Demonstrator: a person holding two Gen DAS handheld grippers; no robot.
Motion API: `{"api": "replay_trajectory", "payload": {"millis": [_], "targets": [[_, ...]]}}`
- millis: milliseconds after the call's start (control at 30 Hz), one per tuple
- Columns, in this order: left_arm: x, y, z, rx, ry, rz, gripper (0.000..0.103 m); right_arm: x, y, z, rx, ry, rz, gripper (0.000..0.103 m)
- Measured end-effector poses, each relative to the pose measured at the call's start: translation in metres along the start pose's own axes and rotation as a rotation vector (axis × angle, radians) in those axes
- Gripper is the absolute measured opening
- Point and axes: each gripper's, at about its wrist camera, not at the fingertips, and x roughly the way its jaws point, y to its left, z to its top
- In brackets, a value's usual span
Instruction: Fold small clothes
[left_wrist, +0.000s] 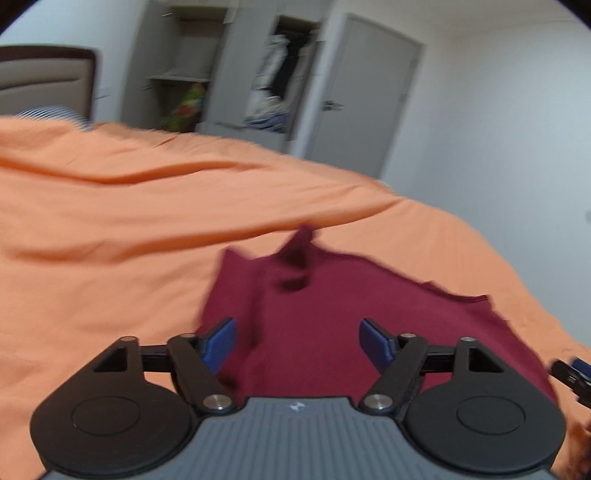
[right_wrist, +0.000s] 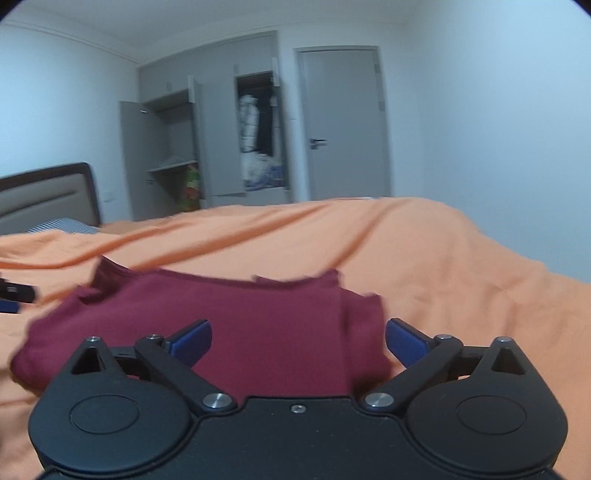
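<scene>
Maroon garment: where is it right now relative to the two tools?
The maroon garment lies on the orange bedspread, just ahead of both open tools: the right tool and the left tool, which faces it from the garment's left side.

Maroon garment (right_wrist: 236, 332) – matt knit cloth; orange bedcover (right_wrist: 443, 258) – smooth cloth.

The garment (left_wrist: 332, 314) (right_wrist: 229, 325) is dark red, soft and plain, lying mostly flat on the orange bedcover (left_wrist: 110, 221) (right_wrist: 443, 258). It is partly folded, one layer doubled over another with a straight fold edge near its right side. Its far edge is rumpled, with a corner sticking up.
</scene>
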Motion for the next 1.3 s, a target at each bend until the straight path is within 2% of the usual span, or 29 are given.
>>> {"api": "replay_trajectory", "payload": {"millis": [133,233,333,433,533,700,800,1033,1300], "targets": [[0.036,-0.021,0.021,0.047,0.052,-0.140,0.085,0.035,-0.003,0.023,0.107,0.038,0.214,0.102],[0.071,-0.028,0.033,0.036,0.101,-0.200,0.094,0.069,-0.001,0.032,0.100,0.090,0.269,0.102],[0.102,-0.028,0.042,0.050,0.117,-0.179,0.094,0.102,-0.005,0.035,0.096,0.142,0.246,0.102],[0.126,-0.016,0.049,0.039,0.121,-0.112,0.094,0.126,-0.018,0.034,0.109,0.181,0.195,0.102],[0.144,0.005,0.055,-0.009,0.121,-0.046,0.094,0.142,-0.033,0.032,0.118,0.190,0.120,0.102],[0.170,0.044,0.052,-0.124,0.134,0.050,0.094,0.159,-0.056,0.018,0.209,0.211,0.028,0.102],[0.178,0.056,0.042,-0.175,0.119,0.040,0.094,0.161,-0.053,0.008,0.191,0.205,0.013,0.102],[0.186,0.035,0.026,-0.021,0.080,0.108,0.102,0.165,-0.023,-0.006,0.040,0.202,-0.073,0.103],[0.166,0.038,0.033,-0.074,0.068,0.071,0.102,0.161,-0.027,-0.007,0.068,0.189,-0.055,0.103]]}}
